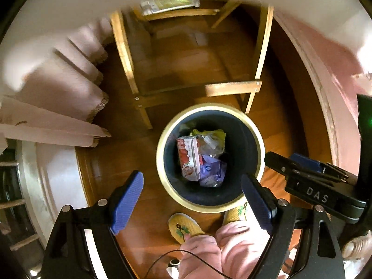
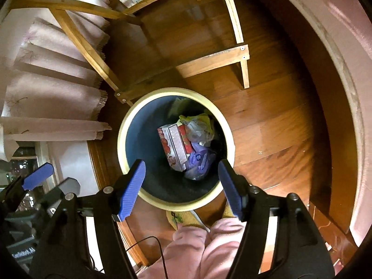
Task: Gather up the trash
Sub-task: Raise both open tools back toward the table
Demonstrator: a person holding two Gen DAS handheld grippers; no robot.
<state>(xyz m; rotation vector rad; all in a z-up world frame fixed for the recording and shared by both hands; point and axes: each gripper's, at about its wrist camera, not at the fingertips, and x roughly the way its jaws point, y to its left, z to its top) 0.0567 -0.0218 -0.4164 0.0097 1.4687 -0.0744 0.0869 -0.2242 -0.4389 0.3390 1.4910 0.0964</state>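
- Left tongs [image 1: 193,200]: nearest the left wrist camera, black arms with blue ribbed pads [image 1: 126,202], spread wide, nothing between them; aimed straight down above the near rim of the bin.
- Right tongs [image 2: 182,188]: same build, blue pads [image 2: 131,189] set wide apart and empty, also pointing down over the bin's near edge. In the left wrist view the right tongs come in from the right side, beside the bin.
- Person: pink trouser legs [image 2: 204,251] and yellow patterned slippers [image 1: 184,226] stand just beside the bin, below both tongs; a thin black cable [image 1: 186,259] crosses the legs.
- Trash bin [image 1: 165,137]: round, cream rim, dark blue inside, upright on the floor, open top facing the cameras.
- Carton [image 1: 188,159]: red and white, strawberry print, lying in the bin on the left of the pile; its long axis runs from the near rim toward the far rim.
- Purple wrapper [image 1: 212,171]: crumpled, touching the carton's right side, near end of the pile.
- Clear and yellow plastic wrap [image 1: 212,140]: crumpled, at the far end of the pile.
- Floor [image 2: 267,127]: warm brown wood boards.
- Pale wooden frame [image 2: 214,61]: legs and crossbars standing just behind the bin.
- Pink curtain [image 1: 58,81]: pleated, hanging at the left.
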